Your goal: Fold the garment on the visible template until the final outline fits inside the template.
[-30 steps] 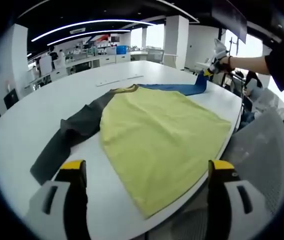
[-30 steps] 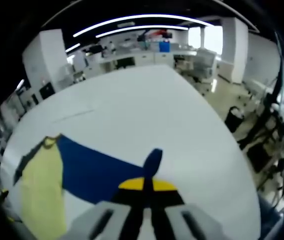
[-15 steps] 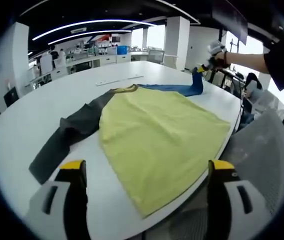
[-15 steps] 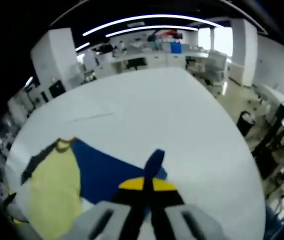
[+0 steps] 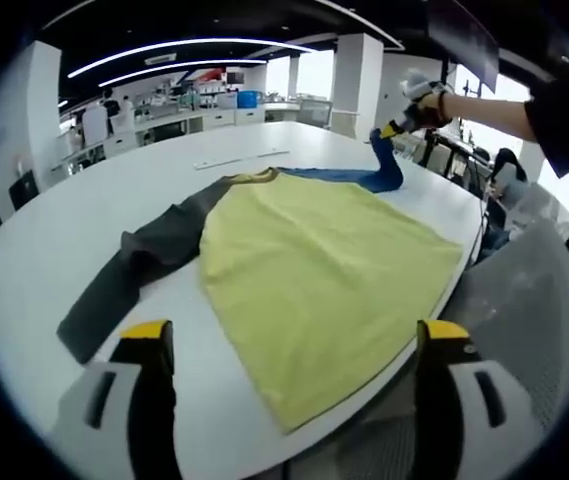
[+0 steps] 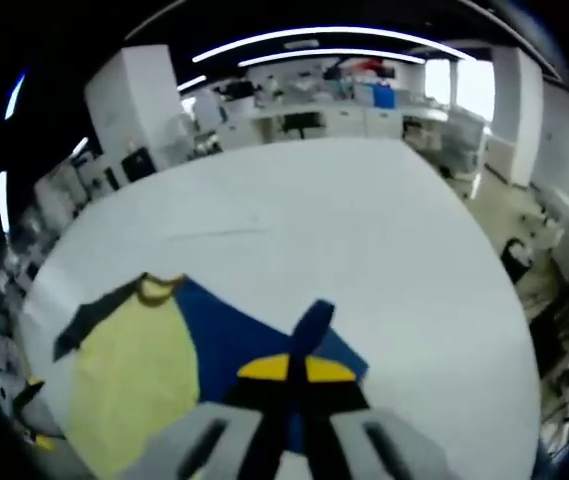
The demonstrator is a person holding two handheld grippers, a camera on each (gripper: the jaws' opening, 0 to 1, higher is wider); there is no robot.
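Note:
A long-sleeved shirt with a yellow-green body lies flat on the white table. Its dark grey sleeve stretches to the left and its blue sleeve to the far right. My left gripper hangs open over the near table edge, holding nothing. My right gripper is shut on the blue sleeve's cuff and lifts it off the table; from the left gripper view it shows at the far right, held by a person's hand. The shirt body and blue sleeve lie below it.
A thin pale strip lies on the table beyond the collar. Desks, shelves and a white pillar stand behind the table. A grey chair back is close at the right table edge.
My right gripper has raised the blue cuff higher and carried it leftward, toward the shirt body. The left gripper has stayed put.

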